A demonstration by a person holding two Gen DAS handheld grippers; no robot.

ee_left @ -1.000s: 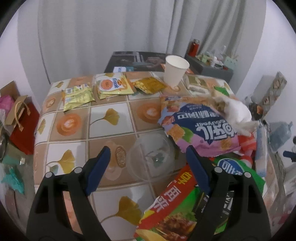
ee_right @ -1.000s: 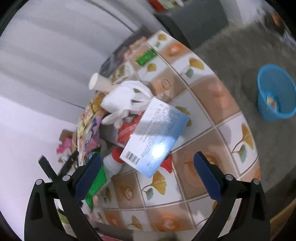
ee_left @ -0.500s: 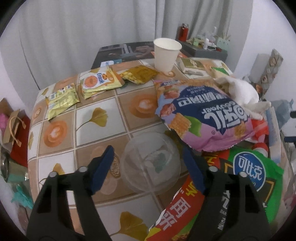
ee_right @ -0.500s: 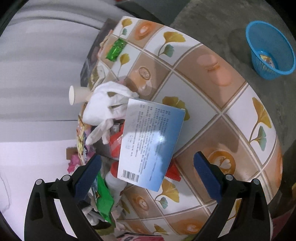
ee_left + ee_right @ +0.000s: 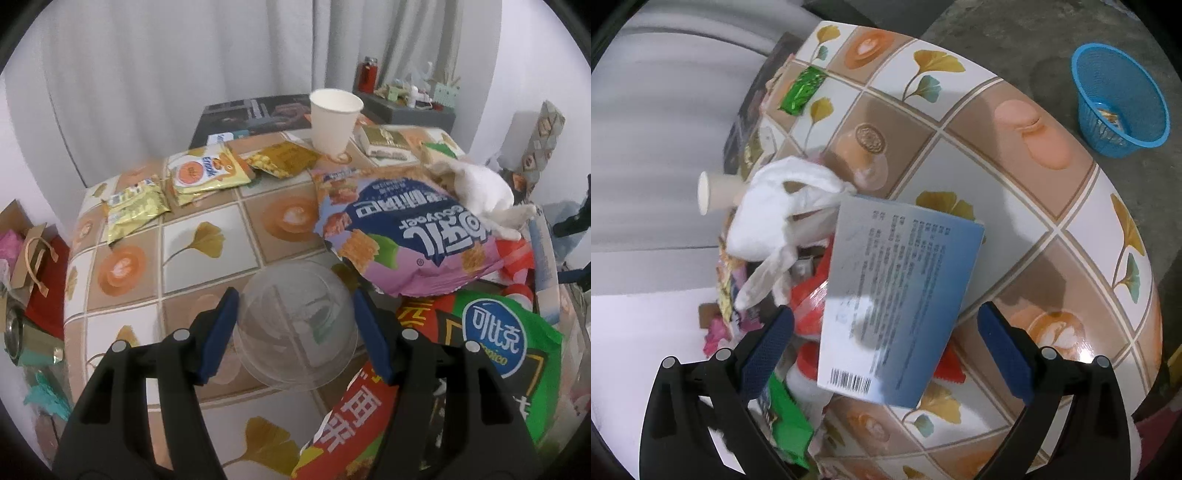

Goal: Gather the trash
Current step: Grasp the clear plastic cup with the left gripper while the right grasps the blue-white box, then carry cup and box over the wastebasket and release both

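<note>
Clear plastic is what you are after right now: the see-through cup (image 5: 297, 326) sits on the desk (image 5: 207, 236) right between the blue pads of your left claw (image 5: 295, 332). That claw is open about as wide as the cup and has not squeezed it yet, as far as you can see. Next you should close gently, because thin plastic like this will likely bend or pop out.

Your right claw (image 5: 884, 345) is wide open and holds nothing. It hangs over the blue box (image 5: 897, 299) on the pile of snack bags.

The desk has a shiny cloth with leaf squares. A paper cup (image 5: 335, 120) stands at the far side. The blue basket (image 5: 1121, 98) waits on the grey floor, well apart from the desk, and grey curtains hang behind
</note>
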